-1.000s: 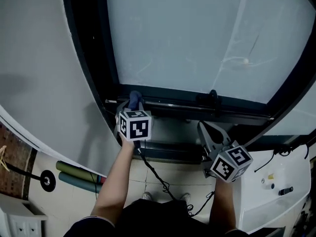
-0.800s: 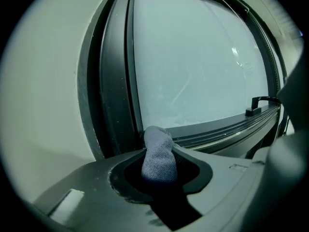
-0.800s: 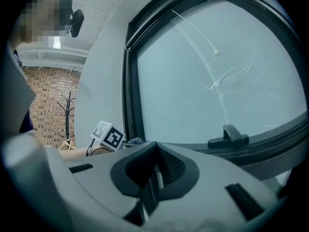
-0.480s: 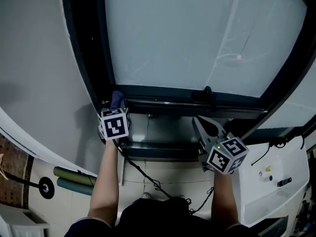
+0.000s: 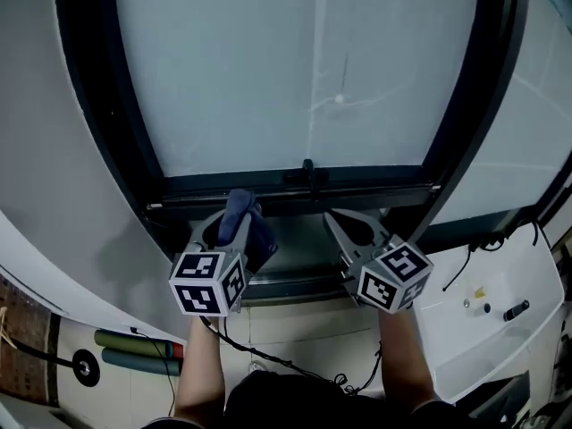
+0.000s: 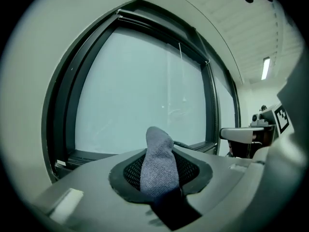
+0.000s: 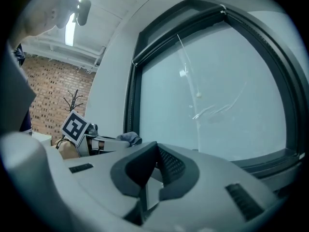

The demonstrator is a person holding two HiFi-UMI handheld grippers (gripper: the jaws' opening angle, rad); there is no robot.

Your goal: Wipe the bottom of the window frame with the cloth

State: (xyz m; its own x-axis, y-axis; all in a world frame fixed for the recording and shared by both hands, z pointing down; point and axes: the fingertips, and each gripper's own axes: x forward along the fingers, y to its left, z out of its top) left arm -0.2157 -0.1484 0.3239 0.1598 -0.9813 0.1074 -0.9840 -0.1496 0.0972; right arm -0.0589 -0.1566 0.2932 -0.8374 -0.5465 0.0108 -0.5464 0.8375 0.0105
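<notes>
While clamping the cloth (image 5: pixel 248 235) in the left gripper (image 5: pixel 231 218), poised at the window frame (image 5: pixel 268 189) bottom just beyond the fingertips; right gripper (image 5: pixel 340 223) closed, empty alongside. Seemingly mid-wipe, rail remaining.

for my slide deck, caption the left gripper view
Left gripper shut on a blue-grey knitted cloth, facing the dark-framed frosted window.

Two rolled tubes (image 5: pixel 134 351) lower left; white unit (image 5: pixel 487 329) right; brick wall (image 7: pixel 50 103) behind.
</notes>
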